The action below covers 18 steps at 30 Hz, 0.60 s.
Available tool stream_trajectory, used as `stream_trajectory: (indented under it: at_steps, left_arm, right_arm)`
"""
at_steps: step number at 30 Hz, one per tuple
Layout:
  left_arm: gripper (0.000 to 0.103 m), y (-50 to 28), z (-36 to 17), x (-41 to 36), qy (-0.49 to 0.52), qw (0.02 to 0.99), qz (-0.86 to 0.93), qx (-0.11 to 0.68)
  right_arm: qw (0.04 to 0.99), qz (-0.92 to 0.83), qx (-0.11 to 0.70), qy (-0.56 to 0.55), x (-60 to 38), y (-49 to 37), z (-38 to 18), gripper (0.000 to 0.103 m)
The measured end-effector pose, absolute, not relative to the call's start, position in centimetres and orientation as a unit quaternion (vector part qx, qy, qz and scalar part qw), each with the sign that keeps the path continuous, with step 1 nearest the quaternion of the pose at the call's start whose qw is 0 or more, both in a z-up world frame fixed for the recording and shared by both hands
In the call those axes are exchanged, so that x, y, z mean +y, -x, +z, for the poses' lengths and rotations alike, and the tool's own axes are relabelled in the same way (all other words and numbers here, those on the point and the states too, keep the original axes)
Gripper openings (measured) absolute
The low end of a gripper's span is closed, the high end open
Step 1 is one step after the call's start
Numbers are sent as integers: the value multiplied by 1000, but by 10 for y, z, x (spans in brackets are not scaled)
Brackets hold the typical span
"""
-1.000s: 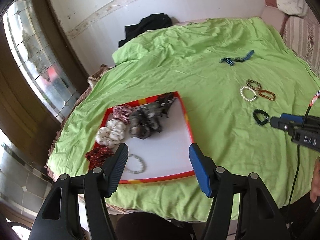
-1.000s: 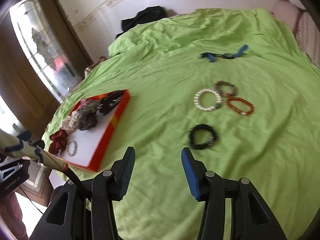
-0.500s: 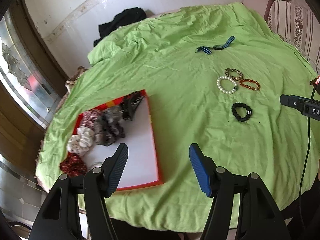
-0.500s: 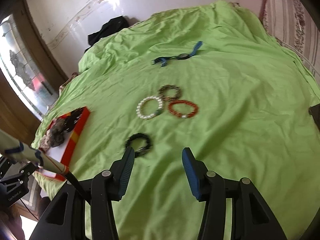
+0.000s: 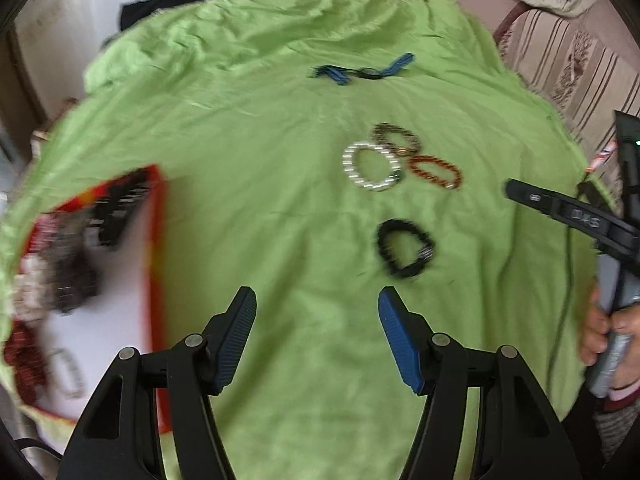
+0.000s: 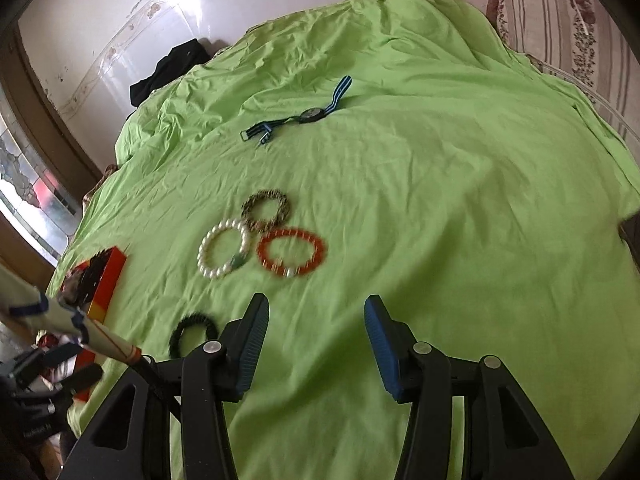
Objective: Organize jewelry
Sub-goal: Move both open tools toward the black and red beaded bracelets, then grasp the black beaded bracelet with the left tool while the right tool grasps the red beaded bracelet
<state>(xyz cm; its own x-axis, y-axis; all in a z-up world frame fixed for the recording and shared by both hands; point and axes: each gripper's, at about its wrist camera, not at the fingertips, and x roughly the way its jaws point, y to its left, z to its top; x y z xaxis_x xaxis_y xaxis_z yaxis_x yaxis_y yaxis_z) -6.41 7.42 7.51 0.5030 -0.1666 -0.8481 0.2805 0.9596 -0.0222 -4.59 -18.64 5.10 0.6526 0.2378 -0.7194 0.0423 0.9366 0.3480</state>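
Note:
On the green sheet lie a black bracelet (image 5: pixel 406 248), a pearl bracelet (image 5: pixel 372 166), an orange bracelet (image 5: pixel 435 172), a brown beaded bracelet (image 5: pixel 396 138) and a blue-strapped watch (image 5: pixel 362 72). My left gripper (image 5: pixel 316 316) is open and empty, just short of the black bracelet. A red-rimmed white tray (image 5: pixel 158 248) at the left holds scrunchies, hair clips and a pale bracelet (image 5: pixel 66 372). My right gripper (image 6: pixel 316 324) is open and empty, just short of the orange bracelet (image 6: pixel 291 252), with the pearl bracelet (image 6: pixel 223 254) and black bracelet (image 6: pixel 192 332) to its left.
The green sheet (image 6: pixel 440 200) covers the whole bed. A black garment (image 6: pixel 168 68) lies at its far edge by the wall. A striped sofa (image 5: pixel 568 68) stands at the right. The tray (image 6: pixel 106 284) sits near the bed's left edge.
Both grippers have swung to the right, away from the tray and toward the bracelets. The left one now faces the black bracelet, the right one the orange bracelet. Both stayed open.

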Motion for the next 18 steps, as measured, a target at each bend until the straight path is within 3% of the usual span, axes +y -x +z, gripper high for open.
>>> stream_trajectory:
  at_steps: [11, 18]
  left_arm:
    - [62, 14, 41, 40, 4, 842, -193, 504]
    - [53, 3, 16, 32, 2, 833, -194, 518]
  right_arm:
    - [882, 80, 433, -167, -185, -24, 19, 54]
    - [878, 101, 441, -155, -179, -36, 8, 54]
